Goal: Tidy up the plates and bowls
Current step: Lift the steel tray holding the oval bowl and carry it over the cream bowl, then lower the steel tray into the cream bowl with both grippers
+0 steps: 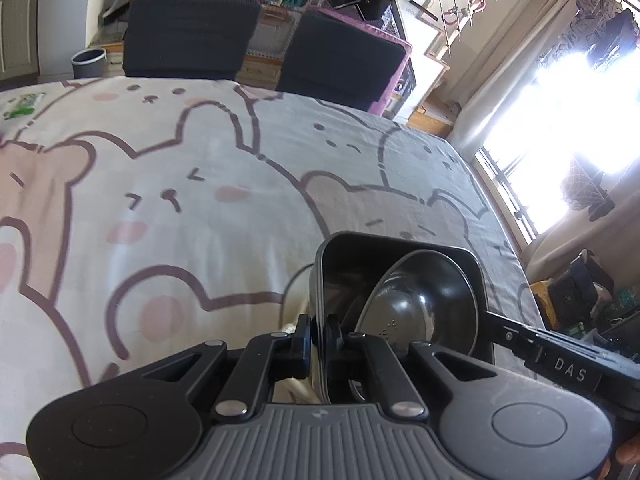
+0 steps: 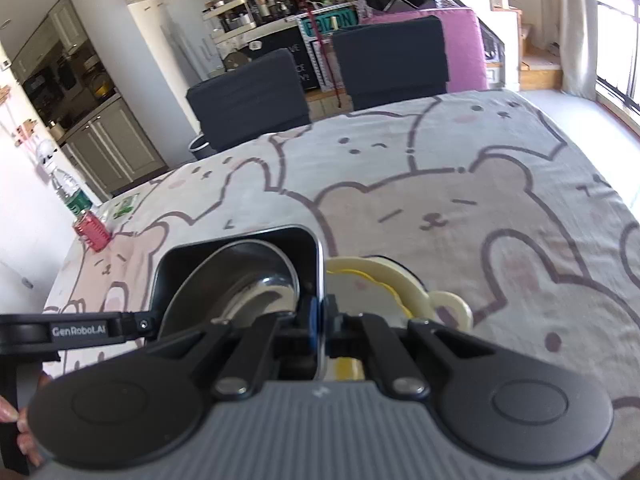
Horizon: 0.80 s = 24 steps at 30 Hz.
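A black square dish with a steel bowl lying tilted inside it is held between both grippers over the bear-print tablecloth. My left gripper is shut on the dish's left rim. My right gripper is shut on the right rim of the same dish, with the bowl just left of it. A cream and yellow plate with a round ear lies on the cloth beside and partly under the dish. Each view shows the other gripper's arm at its edge.
Two dark chairs stand at the table's far side. A water bottle, a red cup and a green packet sit near the far left corner. A bright window is to the right.
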{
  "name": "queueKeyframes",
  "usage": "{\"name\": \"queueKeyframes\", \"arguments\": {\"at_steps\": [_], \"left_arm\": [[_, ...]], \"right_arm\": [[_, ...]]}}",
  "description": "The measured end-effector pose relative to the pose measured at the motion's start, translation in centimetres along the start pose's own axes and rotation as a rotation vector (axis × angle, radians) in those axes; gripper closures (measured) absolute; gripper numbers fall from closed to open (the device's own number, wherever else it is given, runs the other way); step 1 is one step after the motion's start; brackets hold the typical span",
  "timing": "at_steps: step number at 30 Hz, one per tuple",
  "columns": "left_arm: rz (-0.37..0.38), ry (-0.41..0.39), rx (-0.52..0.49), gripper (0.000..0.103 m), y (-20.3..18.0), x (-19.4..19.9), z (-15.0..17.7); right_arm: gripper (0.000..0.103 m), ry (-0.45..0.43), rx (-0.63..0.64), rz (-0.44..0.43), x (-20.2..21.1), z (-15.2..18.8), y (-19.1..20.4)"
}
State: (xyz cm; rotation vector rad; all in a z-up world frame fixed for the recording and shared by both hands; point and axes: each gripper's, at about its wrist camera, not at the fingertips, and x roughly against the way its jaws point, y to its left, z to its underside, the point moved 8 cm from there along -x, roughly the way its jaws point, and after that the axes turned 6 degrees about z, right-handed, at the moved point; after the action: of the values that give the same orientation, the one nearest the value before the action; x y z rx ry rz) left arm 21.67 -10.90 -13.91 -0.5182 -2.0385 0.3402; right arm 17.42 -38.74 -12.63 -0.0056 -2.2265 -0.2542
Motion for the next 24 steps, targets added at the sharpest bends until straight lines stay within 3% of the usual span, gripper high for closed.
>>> {"name": "queueKeyframes", "arguments": {"at_steps": [15,24], "left_arm": [[-0.01,0.085,0.021,0.096,-1.6,-3.8,1.8],[-0.025,0.094,0.009,0.095,-1.6,-4.3,1.8]], "right_arm": [[0.099,0.058,-0.058,0.076,-1.4,1.2,-3.6],[0.099,0.07,-0.062,0.066,-2.1,1.0,-4.1]]}}
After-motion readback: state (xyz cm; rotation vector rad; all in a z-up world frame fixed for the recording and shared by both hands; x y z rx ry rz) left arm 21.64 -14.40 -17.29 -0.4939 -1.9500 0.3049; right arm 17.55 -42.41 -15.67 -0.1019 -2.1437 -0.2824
